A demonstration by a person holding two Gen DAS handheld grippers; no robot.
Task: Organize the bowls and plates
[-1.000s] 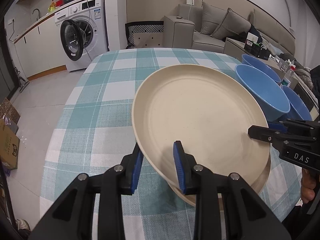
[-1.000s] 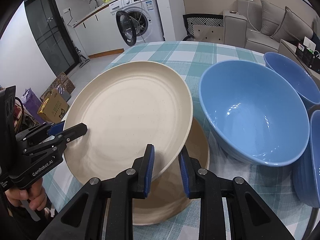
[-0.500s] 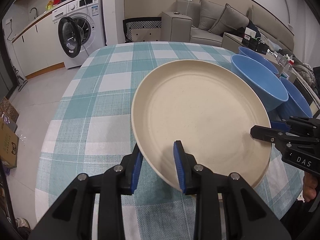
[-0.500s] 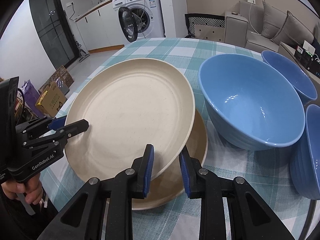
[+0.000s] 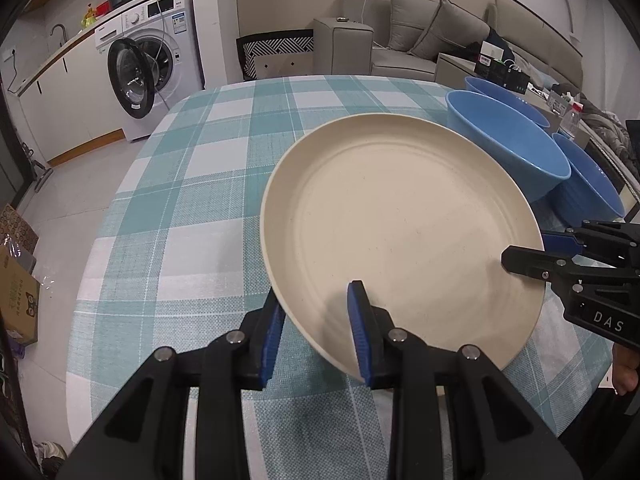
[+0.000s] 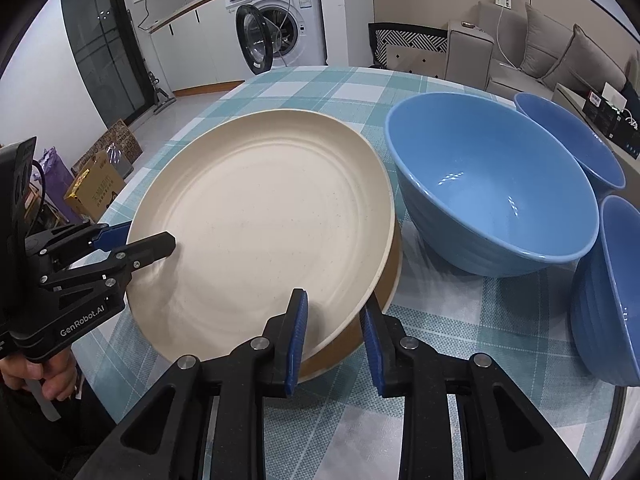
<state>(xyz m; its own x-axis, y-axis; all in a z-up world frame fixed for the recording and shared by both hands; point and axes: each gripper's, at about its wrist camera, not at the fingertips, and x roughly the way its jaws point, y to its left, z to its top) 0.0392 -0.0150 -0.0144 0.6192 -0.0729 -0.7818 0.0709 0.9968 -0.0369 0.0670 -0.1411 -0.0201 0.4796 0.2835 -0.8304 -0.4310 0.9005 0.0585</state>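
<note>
A large cream plate hangs tilted just over a tan plate that lies on the checked tablecloth. My left gripper is shut on the cream plate's near-left rim, one pad over it and one under. On the near-right rim my right gripper has its jaws opening; the rim sits between the pads, which still look pressed to it. Each gripper shows in the other's view: the right gripper and the left gripper. Three blue bowls stand to the right: the nearest, one behind and one at the edge.
The round table has bare checked cloth to the left of the plates and behind them. Beyond it stand a washing machine with its door open and a grey sofa. Cardboard boxes lie on the floor at left.
The cream plate has shifted and settled lower over the tan plate, which now shows only as a thin crescent in the right wrist view and is nearly hidden from the left wrist.
</note>
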